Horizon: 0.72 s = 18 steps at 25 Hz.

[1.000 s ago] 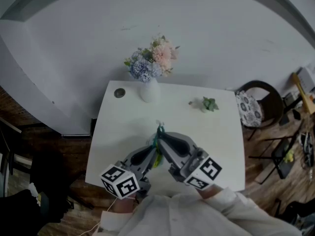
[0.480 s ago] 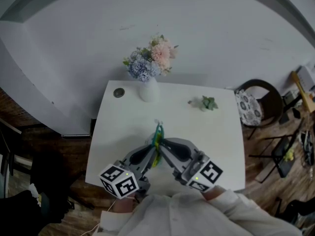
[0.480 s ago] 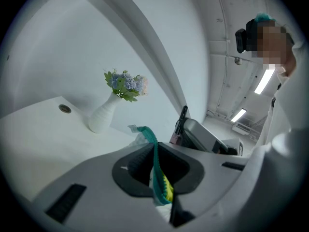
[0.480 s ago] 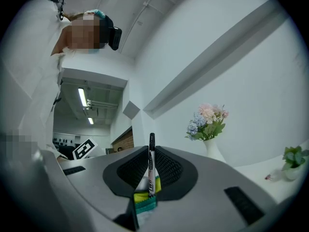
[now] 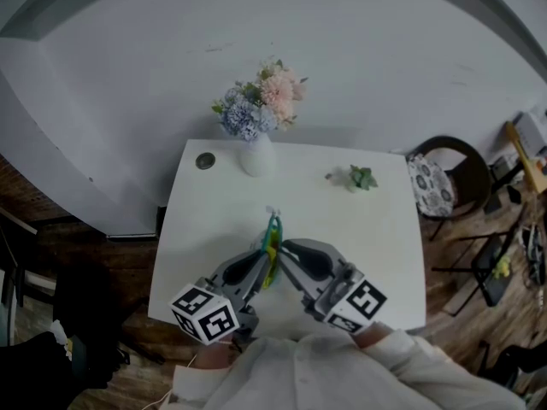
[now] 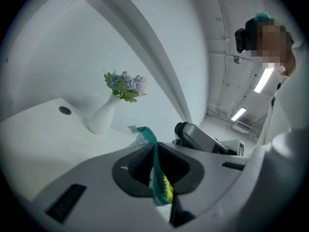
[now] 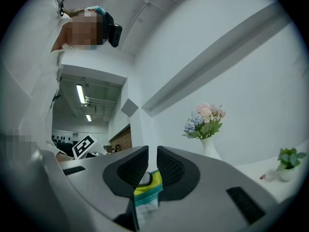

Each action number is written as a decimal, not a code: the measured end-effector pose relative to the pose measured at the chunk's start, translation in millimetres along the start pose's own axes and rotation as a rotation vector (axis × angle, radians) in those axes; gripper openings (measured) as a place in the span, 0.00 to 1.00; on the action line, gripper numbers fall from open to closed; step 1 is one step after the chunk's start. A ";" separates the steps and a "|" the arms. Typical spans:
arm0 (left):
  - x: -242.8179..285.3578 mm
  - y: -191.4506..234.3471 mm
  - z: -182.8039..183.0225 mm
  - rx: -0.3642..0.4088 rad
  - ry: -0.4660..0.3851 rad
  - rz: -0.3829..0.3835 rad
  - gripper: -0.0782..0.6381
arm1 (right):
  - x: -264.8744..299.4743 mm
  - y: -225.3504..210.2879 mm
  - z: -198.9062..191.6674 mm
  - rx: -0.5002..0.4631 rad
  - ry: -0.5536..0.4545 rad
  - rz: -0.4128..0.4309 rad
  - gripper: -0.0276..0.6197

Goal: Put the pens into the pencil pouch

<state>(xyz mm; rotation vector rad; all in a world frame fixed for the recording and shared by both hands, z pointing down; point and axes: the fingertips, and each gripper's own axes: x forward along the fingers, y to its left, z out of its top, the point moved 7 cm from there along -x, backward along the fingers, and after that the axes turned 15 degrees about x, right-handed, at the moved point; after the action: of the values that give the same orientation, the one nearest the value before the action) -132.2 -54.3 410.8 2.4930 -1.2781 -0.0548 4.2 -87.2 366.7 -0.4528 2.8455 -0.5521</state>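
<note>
Head view shows little change from a second ago: both grippers have slid slightly left and the pencil pouch point(image 5: 273, 239) stands a touch higher between them, with more of its yellow band showing.

The left gripper point(image 5: 261, 263) reaches in from the near left table edge, its marker cube nearest the person. In the left gripper view its jaws are pressed onto the pouch's teal zipper edge point(image 6: 155, 154), which runs up and out past the tips. The right gripper point(image 5: 285, 256) angles in from the near right, so the two meet in a V at the pouch. In the right gripper view its jaws are nearly closed, pinching the pouch's yellow-and-teal end point(image 7: 147, 186).

The pouch is held above the middle of the white table point(image 5: 214, 207), narrow end pointing at the far wall.

On the left, bare tabletop runs to the edge. A round grommet point(image 5: 205, 161) sits at the far left corner, and a white vase point(image 5: 256, 157) of flowers point(image 5: 256, 105) stands just right of it against the far edge. A small plant point(image 5: 361, 178) sits toward the far right, with bare tabletop in front of it. A chair point(image 5: 449, 178) stands off the right edge.
</note>
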 end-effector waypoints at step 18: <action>-12.8 7.7 17.0 0.209 0.105 0.044 0.15 | -13.5 -4.9 -3.3 0.012 0.029 -0.097 0.11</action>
<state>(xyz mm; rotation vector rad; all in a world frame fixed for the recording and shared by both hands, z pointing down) -149.0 -53.1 395.6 2.5996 -1.3557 0.2291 17.2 -85.8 373.6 -0.5873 2.8576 -0.5980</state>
